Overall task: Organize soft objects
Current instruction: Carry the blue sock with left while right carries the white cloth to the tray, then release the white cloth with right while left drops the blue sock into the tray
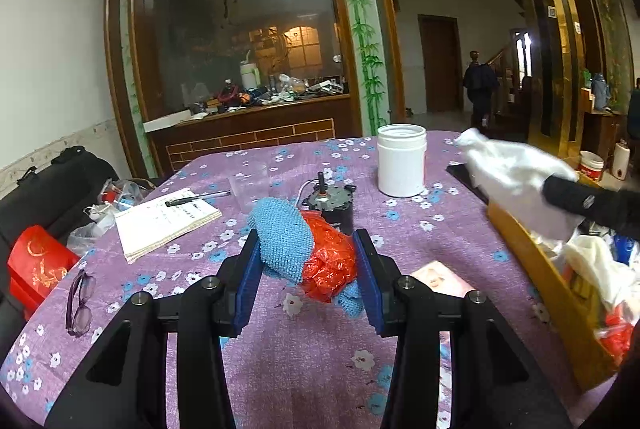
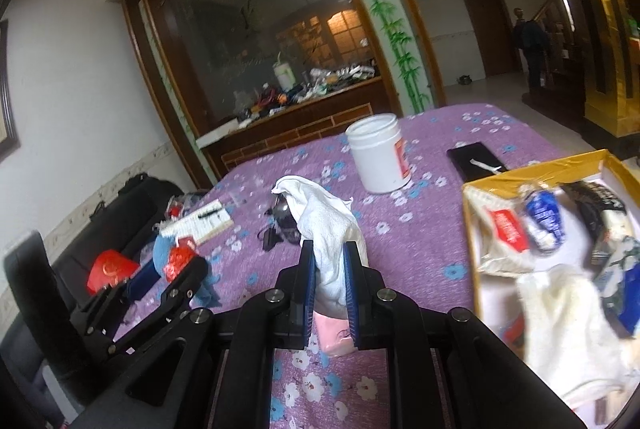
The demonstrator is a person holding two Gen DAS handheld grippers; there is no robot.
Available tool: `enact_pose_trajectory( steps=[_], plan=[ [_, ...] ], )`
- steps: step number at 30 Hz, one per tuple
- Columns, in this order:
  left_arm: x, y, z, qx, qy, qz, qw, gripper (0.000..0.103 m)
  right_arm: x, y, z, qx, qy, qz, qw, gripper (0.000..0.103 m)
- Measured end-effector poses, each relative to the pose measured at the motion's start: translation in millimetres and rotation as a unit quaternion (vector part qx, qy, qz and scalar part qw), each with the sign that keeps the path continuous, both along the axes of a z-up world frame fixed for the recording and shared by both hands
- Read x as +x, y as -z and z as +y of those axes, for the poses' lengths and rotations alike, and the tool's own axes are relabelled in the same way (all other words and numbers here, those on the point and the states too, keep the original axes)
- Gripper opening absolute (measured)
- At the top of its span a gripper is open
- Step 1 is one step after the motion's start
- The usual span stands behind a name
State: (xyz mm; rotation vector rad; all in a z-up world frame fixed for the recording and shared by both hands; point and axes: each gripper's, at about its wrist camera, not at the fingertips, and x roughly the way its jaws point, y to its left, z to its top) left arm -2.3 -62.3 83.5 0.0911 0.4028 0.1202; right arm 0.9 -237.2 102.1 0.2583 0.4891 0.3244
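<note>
Box (image 2: 476,213) at the table's right edge already holds several soft pieces. My right gripper (image 2: 329,271) has fingers pinching a white cloth (image 2: 324,225), raised, not yet boxed. My left gripper (image 1: 308,261) clamps the blue knit (image 1: 282,237) and red bag (image 1: 334,261) mid-table; both left to file.

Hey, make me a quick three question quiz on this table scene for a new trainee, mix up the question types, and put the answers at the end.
1. True or false: the right gripper is closed on a white cloth.
2. What lies between the fingers of the left gripper?
A. a pair of glasses
B. a blue knitted cloth and a red plastic bag
C. a pen
3. Fill in: the white jar stands on the purple floral ______.

Key
1. True.
2. B; whether the pads press on the bundle cannot be told.
3. Tablecloth.
</note>
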Motion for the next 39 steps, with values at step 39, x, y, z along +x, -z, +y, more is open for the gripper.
enact_pose_trajectory(
  steps=[39],
  plan=[
    [3.9, -11.4, -222.3, 0.012, 0.228, 0.097, 0.9687, 0.042, -57.2, -7.3, -222.6, 0.094, 0.174, -0.004, 0.980, 0.014]
  ],
)
